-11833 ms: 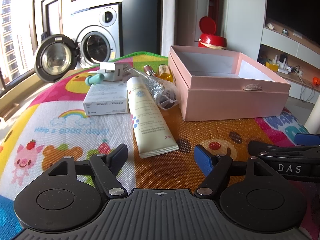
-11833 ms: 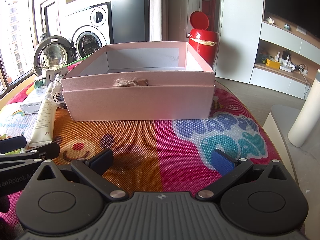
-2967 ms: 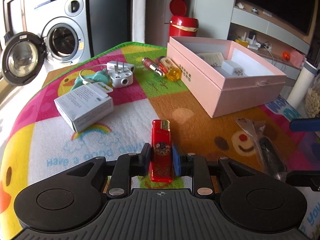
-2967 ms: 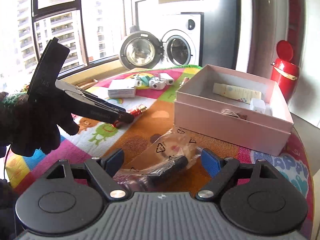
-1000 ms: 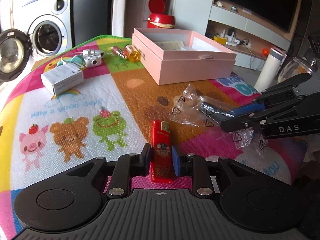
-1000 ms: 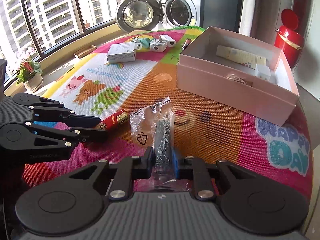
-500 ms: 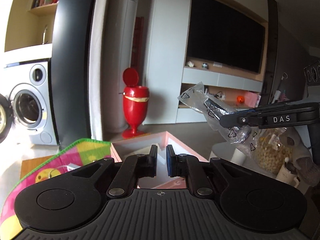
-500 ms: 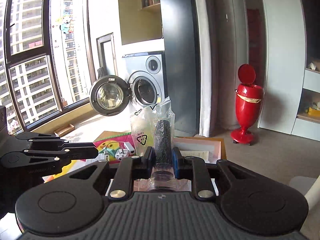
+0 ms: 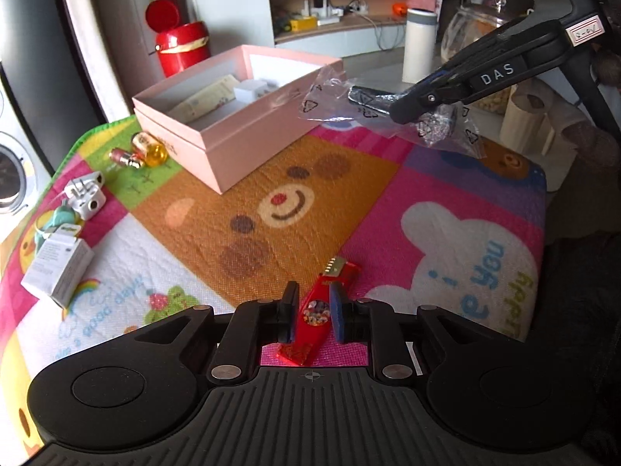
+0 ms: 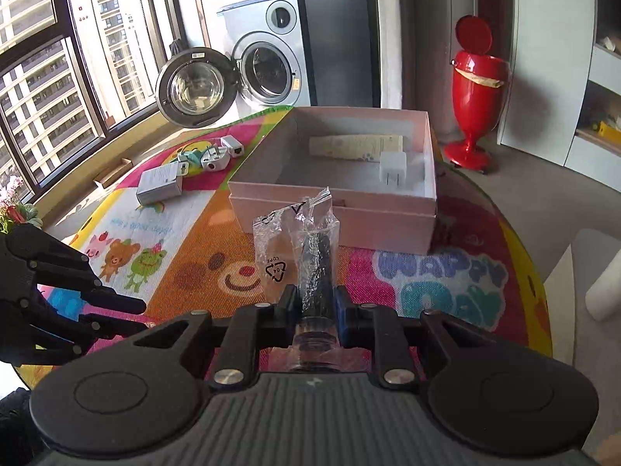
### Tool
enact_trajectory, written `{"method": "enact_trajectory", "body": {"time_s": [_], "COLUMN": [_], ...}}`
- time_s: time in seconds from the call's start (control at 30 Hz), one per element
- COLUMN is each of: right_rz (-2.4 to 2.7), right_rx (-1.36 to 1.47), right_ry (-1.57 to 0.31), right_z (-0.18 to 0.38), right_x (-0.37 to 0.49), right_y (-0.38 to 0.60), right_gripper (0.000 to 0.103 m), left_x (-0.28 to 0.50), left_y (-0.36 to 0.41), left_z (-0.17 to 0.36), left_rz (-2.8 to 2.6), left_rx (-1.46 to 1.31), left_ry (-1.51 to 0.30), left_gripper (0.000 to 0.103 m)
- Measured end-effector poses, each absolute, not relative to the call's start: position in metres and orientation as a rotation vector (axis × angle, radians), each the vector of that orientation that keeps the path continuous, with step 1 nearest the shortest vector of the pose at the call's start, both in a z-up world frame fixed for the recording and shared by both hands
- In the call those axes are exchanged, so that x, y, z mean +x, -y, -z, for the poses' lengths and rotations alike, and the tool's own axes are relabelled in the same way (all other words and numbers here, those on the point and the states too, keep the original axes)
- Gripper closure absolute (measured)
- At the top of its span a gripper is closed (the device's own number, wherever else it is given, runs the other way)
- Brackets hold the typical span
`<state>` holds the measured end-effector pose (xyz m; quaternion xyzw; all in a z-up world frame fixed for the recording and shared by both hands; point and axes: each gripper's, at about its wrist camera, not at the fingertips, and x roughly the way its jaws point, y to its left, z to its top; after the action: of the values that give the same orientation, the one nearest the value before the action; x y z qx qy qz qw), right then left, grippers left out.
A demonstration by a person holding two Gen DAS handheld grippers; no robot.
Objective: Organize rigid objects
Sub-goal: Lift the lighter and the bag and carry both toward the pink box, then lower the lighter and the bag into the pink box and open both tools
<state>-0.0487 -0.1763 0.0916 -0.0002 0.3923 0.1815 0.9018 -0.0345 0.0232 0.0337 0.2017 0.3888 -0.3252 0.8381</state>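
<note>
A home, plainly, a living space high up in an apartment block. Straight ahead of the right fingers stands a silver front-loading washing machine with its round glass door swung open, and off to their left a tall dark-framed window looks onto high-rise flats. To the right of the fingers stands a glossy red pedal bin with its lid up. Beneath everything lies a bright children's cartoon play mat (bears, frogs, a smiling face). Beyond the left fingers, pale built-in wall shelves carry chargers, cables and small clutter, with a glass snack jar further right.
</note>
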Motion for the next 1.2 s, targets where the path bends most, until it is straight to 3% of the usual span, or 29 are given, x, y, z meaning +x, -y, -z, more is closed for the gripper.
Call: {"method": "enact_trajectory", "body": {"time_s": [0.3, 0.33, 0.5, 0.57, 0.87, 1.03, 1.2], "right_rz": [-0.377, -0.378, -0.382, -0.381, -0.395, -0.462, -0.44], "right_rx": [-0.068, -0.071, -0.051, -0.05, -0.092, -0.006, 0.02], "right_ry": [-0.885, -0.888, -0.895, -0.902, -0.877, -0.849, -0.685], "right_z": [-0.055, -0.053, -0.049, -0.047, -0.045, -0.068, -0.136], "right_x": [-0.068, -0.068, -0.067, -0.066, -0.075, -0.074, -0.046], "right_y": [0.165, 0.164, 0.168, 0.167, 0.16, 0.167, 0.178], "right_gripper": [0.083, 0.083, 0.083, 0.083, 0.083, 0.084, 0.084], "left_x": [-0.033, -0.033, -0.04, -0.036, -0.038, -0.035, -0.001], "left_y": [-0.023, -0.023, -0.021, -0.018, -0.027, -0.031, -0.032], "left_z": [-0.035, -0.034, -0.034, -0.029, -0.019, -0.031, -0.106], "left_rz": [0.688, 0.692, 0.697, 0.664, 0.656, 0.674, 0.689], "left_rx": [0.398, 0.394, 0.464, 0.478, 0.32, 0.222, 0.129], "left_ry": [-0.868, -0.89, -0.863, -0.893, -0.827, -0.786, -0.601], "left_gripper": [0.084, 0.078, 0.077, 0.068, 0.076, 0.077, 0.077]}}
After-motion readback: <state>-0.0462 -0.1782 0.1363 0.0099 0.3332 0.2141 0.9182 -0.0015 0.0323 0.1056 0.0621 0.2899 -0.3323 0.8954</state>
